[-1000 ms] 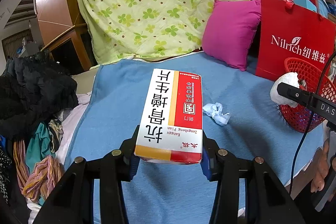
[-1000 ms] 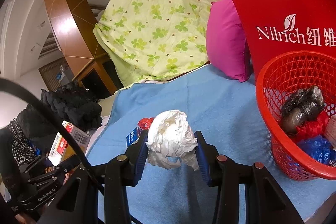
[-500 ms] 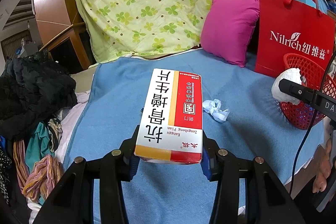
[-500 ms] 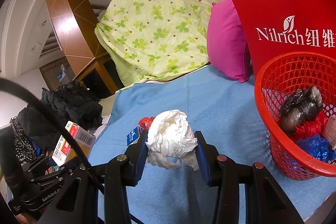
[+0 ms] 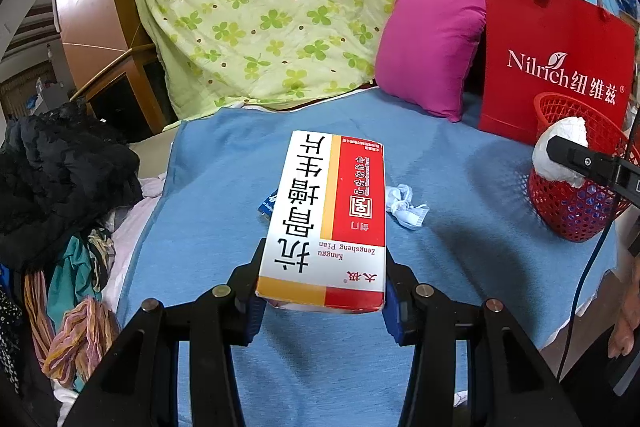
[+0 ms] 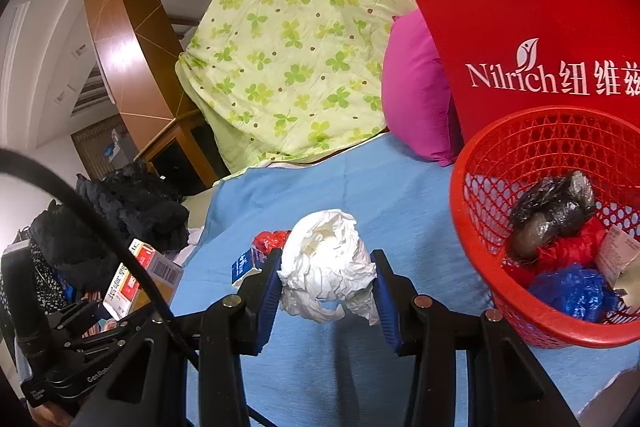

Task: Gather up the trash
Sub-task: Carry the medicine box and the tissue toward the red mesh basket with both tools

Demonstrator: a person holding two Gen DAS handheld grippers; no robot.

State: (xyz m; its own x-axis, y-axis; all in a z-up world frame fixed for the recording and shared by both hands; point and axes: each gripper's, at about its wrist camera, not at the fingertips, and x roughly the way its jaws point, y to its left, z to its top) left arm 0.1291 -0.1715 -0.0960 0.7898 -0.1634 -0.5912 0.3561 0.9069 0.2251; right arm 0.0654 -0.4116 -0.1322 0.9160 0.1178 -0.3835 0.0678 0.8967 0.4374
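Both grippers loaded, carry-to-bin step in hand. Left gripper is clenched on the near end of a flat white, red and orange cardboard medicine box, which juts forward, held clear above the blue cloth bed cover. Right gripper is clamped on a crumpled white paper wad, both blue pads pressing its sides; the wad hangs above the cover, to the left of the red plastic mesh basket and not yet over its rim. Basket already holds a black plastic bundle, red and blue wrappers and a pale scrap. It stands on the cover in front of a red paper shopping bag, with a magenta cushion beside that. Loose trash left on the cover: a small knotted white tissue, a small blue-and-white carton and a red crinkled wrapper; the last two sit just beyond the right gripper, partly hidden, so whether they touch each other I cannot tell. Judgement: next move calls for swinging the wad rightward past the rim until it is over the basket mouth, then releasing; the box follows, best tipped end-down since its length may catch on the rim. Remaining scraps come after.
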